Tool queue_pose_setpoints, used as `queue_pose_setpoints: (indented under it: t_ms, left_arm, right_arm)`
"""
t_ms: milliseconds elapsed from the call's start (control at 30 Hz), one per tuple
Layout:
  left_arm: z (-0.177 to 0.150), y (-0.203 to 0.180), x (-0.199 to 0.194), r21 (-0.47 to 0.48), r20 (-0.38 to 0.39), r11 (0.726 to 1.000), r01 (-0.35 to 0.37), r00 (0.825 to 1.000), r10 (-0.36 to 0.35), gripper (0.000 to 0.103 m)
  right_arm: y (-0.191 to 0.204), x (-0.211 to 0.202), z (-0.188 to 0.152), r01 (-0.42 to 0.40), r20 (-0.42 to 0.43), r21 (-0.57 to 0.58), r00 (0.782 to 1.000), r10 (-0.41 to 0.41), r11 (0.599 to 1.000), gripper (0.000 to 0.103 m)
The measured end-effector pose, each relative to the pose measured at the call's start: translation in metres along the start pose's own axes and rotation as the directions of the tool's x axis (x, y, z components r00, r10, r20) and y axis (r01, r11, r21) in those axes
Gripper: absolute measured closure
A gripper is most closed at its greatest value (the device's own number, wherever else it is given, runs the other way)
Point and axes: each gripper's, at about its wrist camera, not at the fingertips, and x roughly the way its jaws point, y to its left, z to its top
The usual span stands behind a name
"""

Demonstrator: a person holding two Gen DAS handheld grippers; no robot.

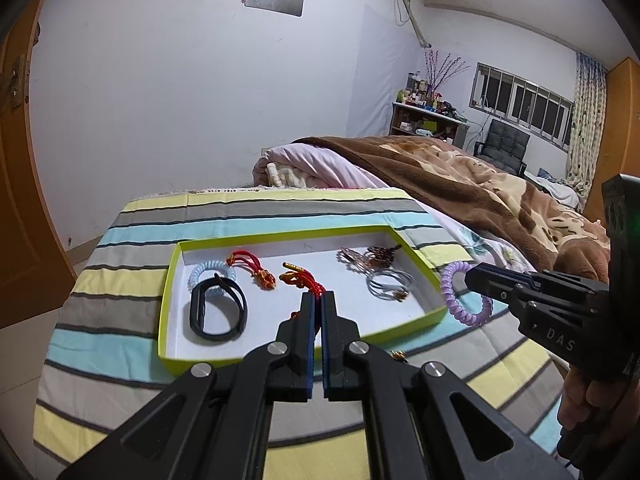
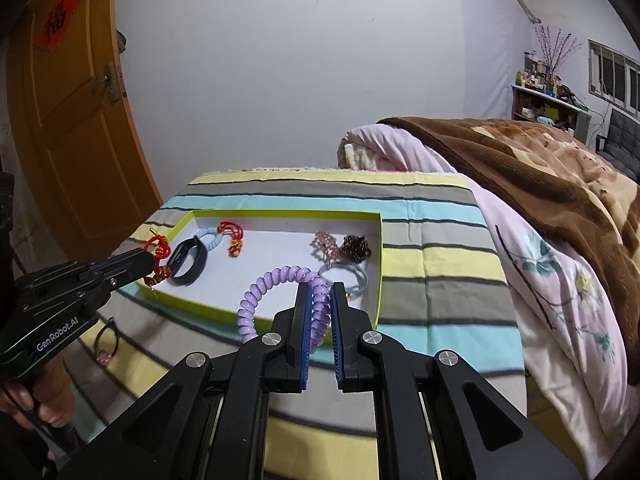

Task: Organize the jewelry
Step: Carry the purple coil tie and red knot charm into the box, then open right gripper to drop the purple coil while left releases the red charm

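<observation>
Lime-green cardboard tray point(image 1: 170, 280) on the striped cloth of the desk point(image 1: 248, 208), white inside, already holding most of the pieces: black band point(image 1: 218, 312) and pale blue coil tie point(image 1: 212, 271) at the left end, red knotted cord point(image 1: 256, 266) beside them, silver bangles point(image 1: 390, 283), rose-toned filigree piece point(image 1: 352, 259) and dark beaded cluster point(image 1: 380, 255) at the right end. Left hand-held gripper point(image 1: 318, 300) pressed together on a second red cord bracelet point(image 1: 300, 280), held above the tray's middle with its gold-tipped end hanging forward. Right hand-held gripper point(image 2: 319, 300) pinching a purple spiral hair tie point(image 2: 280, 284), loop arching up and to the left, poised at the tray's right end near the silver bangles point(image 2: 344, 274). Also visible in the right wrist view: a thin dark bracelet with a pink bead point(image 2: 105, 342) lying on the cloth outside the tray's near left corner, seemingly not yet sorted. Step in hand, by the look of it: carrying two pieces in at once, ready to drop. Next move likely calling for lowering each piece onto a bare patch of white floor, clear of the neighbours, then parting the fingers; springy coil apt to bounce or roll, loose cord apt to snag on a pad, so a low, gentle release preferable.
</observation>
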Motion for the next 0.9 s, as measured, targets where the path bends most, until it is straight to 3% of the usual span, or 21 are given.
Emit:
queue_pose_setpoints:
  t_ms: [367,900]
  left_arm:
    - [-0.003,0.013,0.049,-0.025,-0.085,1.0,-0.016,0.996,0.014,0.101]
    - [-0.016,0.023,0.073,-0.058,-0.161,0.998,-0.022,0.987,0.012,0.1]
  right_arm:
    - [-0.008,0.065,0.007,0.013,-0.092,-0.014,0.996,-0.014,1.0,0.094]
    - [-0.01,0.086,-0.005,0.011,-0.18,-0.013,0.984,-0.013,1.0,0.092]
